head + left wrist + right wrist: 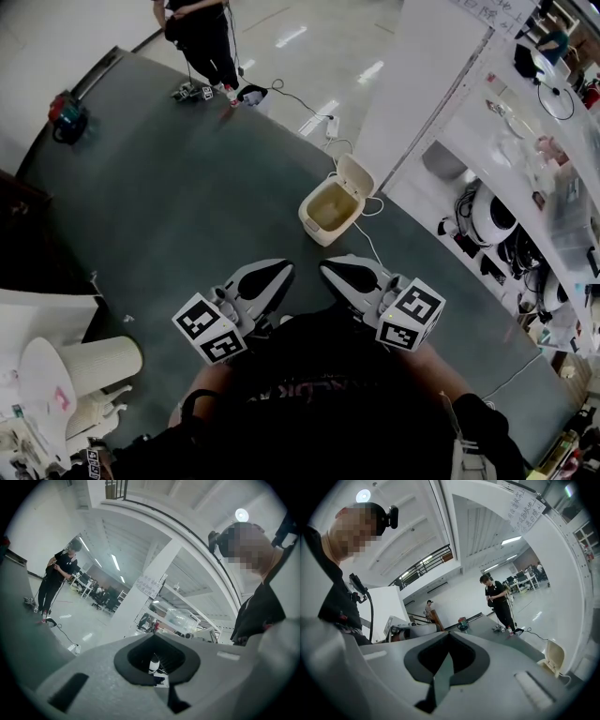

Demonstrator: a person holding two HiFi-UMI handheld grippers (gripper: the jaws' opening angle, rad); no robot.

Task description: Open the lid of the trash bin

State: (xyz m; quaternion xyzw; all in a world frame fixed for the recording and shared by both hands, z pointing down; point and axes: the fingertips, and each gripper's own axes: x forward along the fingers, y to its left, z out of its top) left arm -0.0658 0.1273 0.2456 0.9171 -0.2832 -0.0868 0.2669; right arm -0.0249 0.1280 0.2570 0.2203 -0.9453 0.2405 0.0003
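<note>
Tongs are in both of the person's hands, low and close to the body, and they point out over the dark green floor mat (187,206). The left tongs (281,269) are pressed together with nothing between them. The right tongs (328,268) are pressed together too, and they pinch nothing. Each one has a cube with black and white squares at its back end.

The small cream trash bin (317,225) stands on the mat just past the tips of the tongs. It is a bit nearer the right tongs than the left, and neither one touches it. Its lid (357,175) stands up, tipped back toward the big white pillar (422,75). You can look right down into the bin, and the inside looks pale yellow.

A thin white cable (368,242) runs across the mat right beside the bin. Farther off, a power strip (330,123) lies on the shiny floor.

From the right tongs (449,635), the cream lid (555,657) shows low and off to the right side, well apart from the tips. From the left tongs (155,637), I cannot see the bin.

A person in black clothes (202,37) stands far away at the edge of the mat.
</note>
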